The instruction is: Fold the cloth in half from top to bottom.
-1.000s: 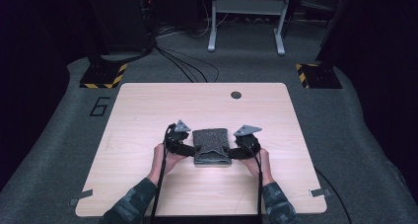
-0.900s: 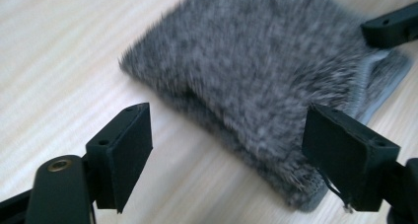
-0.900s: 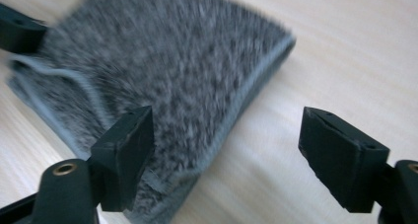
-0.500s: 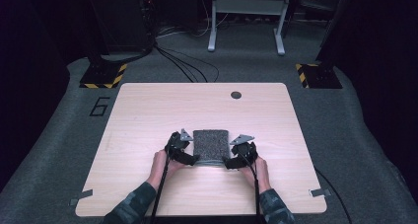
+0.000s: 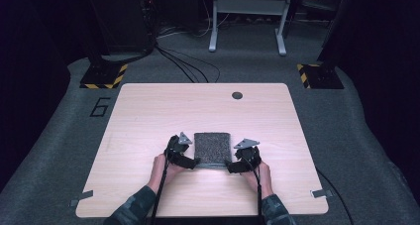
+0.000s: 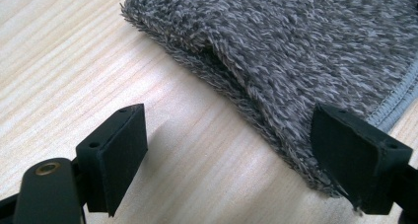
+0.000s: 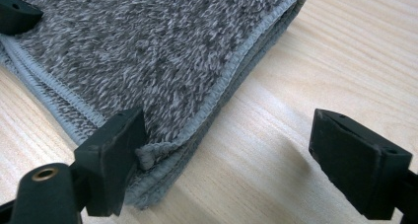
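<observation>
Folded grey fluffy microfibre cloth [image 5: 213, 149] lies near the front edge of the light wooden table [image 5: 148, 111]. My left gripper [image 5: 192, 163] and right gripper [image 5: 231, 166] flank its near corners, jaws apart, gripping nothing.

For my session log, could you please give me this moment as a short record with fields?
Surface: wooden table
Item: folded grey towel, lying flat near the person's edge
Left gripper: open, at the towel's near left corner
Right gripper: open, at the towel's near right corner
Towel edges: stitched hem shows stacked layers
Other: dark round grommet at far edge
</observation>
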Action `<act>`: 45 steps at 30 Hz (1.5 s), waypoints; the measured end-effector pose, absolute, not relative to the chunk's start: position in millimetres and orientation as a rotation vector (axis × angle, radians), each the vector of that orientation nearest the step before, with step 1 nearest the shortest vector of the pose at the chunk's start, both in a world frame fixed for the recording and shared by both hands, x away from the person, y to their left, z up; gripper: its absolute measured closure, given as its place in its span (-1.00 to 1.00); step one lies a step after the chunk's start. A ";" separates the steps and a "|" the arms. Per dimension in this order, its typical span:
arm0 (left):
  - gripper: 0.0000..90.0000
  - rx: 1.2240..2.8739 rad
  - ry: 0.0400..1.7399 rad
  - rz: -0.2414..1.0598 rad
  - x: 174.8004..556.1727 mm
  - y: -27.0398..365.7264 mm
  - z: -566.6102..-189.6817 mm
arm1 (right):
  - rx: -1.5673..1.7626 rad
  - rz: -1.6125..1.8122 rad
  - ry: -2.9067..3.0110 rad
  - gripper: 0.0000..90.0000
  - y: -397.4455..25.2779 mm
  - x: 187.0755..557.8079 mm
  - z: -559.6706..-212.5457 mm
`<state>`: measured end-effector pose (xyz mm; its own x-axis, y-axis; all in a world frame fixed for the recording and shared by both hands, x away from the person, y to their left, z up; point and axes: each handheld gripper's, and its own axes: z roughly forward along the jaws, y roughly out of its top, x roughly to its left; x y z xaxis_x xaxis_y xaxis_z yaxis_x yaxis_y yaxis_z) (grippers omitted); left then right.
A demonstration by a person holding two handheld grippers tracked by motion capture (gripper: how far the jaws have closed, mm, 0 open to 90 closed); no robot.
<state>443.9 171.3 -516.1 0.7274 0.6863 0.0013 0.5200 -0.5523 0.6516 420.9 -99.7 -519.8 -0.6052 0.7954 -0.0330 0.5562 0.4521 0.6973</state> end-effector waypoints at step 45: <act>-0.77 2.076 1.231 0.509 384.2 311.5 -514.6 | 1.368 0.896 2.090 -0.75 -234.5 371.2 -512.9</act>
